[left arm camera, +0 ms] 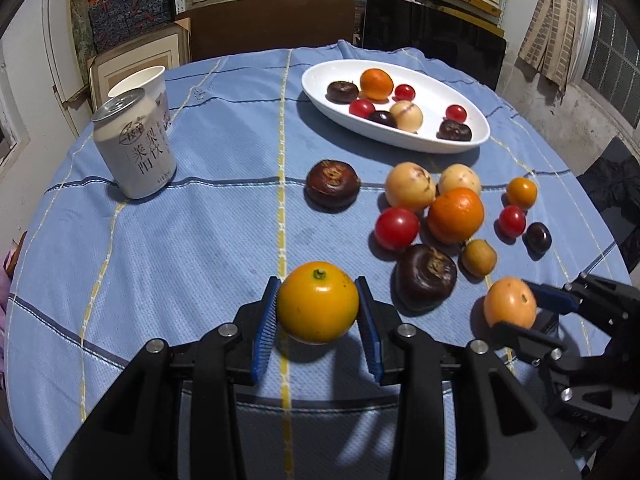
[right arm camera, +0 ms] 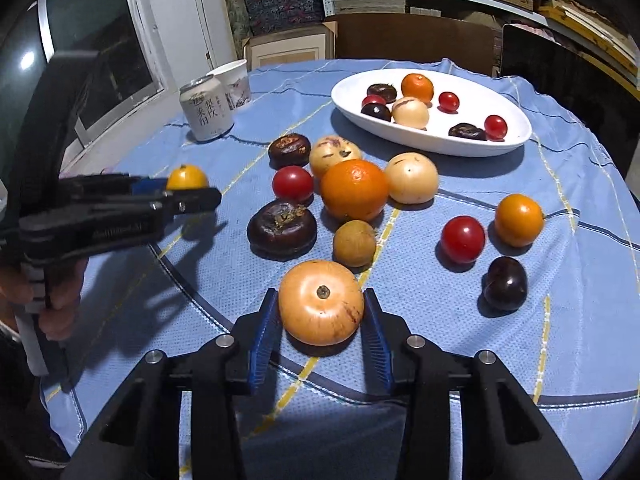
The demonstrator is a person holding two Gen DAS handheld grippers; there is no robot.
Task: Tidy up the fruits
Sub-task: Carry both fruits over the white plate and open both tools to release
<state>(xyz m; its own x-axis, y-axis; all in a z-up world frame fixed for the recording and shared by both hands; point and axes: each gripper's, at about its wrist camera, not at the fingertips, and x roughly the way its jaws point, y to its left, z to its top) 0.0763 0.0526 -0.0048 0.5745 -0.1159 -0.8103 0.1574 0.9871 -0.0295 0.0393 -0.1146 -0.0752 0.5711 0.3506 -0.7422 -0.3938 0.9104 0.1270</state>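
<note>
The left gripper (left arm camera: pixel 318 312) holds a small yellow-orange citrus fruit (left arm camera: pixel 318 307) between its ribbed blue pads (left arm camera: pixel 267 322); both pads press its sides, and it hangs just above the cloth, with its shadow below. Its skin is smooth and shiny, with a green stem stub on top. The right gripper (right arm camera: pixel 322 316) is closed on a pale orange fruit (right arm camera: pixel 321 302), round and a little flattened, with a dark calyx spot and some reddish marks; it seems to rest on the blue tablecloth (right arm camera: pixel 440 320). The cloth is woven, with yellow and dark stripes. Beyond the jaws lie loose fruits: a big orange (right arm camera: pixel 354 190), red cherry tomatoes, dark brown wrinkled fruits. Further away stands a glossy white oval dish (right arm camera: pixel 516 136) holding more fruit, and at the left a metal drink can (right arm camera: pixel 206 110).
</note>
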